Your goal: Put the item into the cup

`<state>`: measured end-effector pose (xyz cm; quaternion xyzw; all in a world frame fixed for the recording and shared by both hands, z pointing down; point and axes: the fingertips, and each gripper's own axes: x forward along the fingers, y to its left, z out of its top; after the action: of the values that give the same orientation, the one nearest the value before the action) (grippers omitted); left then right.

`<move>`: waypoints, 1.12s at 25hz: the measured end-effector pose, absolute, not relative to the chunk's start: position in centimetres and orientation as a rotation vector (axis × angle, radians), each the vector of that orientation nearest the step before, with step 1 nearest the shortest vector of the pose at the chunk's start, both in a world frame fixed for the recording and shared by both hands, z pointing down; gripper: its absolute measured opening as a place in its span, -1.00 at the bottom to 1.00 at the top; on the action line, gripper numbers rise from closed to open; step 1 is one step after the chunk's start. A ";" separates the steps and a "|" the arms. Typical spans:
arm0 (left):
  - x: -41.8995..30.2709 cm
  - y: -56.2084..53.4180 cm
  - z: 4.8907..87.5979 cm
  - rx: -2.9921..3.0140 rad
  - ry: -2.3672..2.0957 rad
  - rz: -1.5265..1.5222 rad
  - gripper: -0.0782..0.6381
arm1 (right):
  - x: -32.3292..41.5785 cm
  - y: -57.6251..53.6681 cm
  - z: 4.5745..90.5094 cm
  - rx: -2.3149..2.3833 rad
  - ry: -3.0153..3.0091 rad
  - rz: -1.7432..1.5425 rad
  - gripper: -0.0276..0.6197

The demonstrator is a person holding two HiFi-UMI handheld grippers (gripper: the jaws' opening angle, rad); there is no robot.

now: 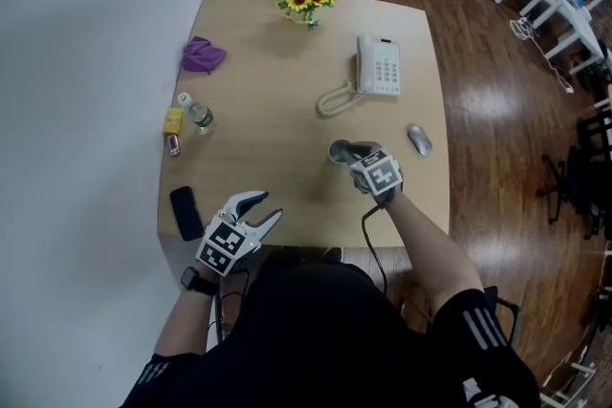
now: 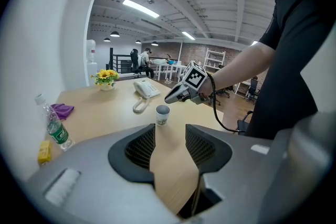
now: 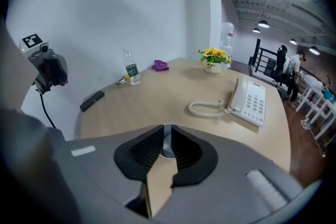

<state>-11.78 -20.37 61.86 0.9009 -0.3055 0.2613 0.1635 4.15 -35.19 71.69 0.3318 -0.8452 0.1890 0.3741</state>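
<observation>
Wooden table (image 1: pixel 287 72), pale and round-cornered, fills most of the head view. The white telephone (image 1: pixel 379 67) lies on its far right part, well apart from the cup (image 1: pixel 340 151), which stands upright near the front edge. The right gripper (image 1: pixel 354 157) hangs directly over that cup, its tips at the rim. Its jaws are parted a little, with nothing pressed between the pads. The left gripper (image 1: pixel 269 206) hovers at the front left edge, well apart from the cup, with its jaws wide and empty.

The right gripper view looks down its own jaws and catches only a grey sliver of the cup's rim in the narrow gap. The left gripper view shows the cup whole from the side, white, with the right gripper's tips just above its mouth. Whether the item lies inside I cannot tell, since the mouth is dark and partly covered.

A grey mouse (image 1: pixel 419 139) sits to the right of the cup. A flat black device (image 1: pixel 186 212) lies beside the left gripper.
</observation>
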 end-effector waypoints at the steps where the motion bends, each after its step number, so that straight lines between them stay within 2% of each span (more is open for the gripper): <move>1: -11.7 -20.5 61.8 2.571 -0.870 0.743 -0.29 | 4.1 -35.2 71.4 0.850 -2.166 0.478 -0.75; 16: -9.9 -21.6 59.7 2.671 -0.804 0.703 -0.29 | 4.2 -28.5 59.9 0.994 -2.488 0.558 -0.76; 28: -8.7 -18.7 59.1 2.752 -0.639 0.715 -0.29 | 7.1 -19.9 57.8 1.141 -2.495 0.626 -0.89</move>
<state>-8.73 -18.66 59.07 0.9383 -0.2178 0.2436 0.1132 7.13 -19.87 57.78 0.4000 -0.8748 0.2194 0.1630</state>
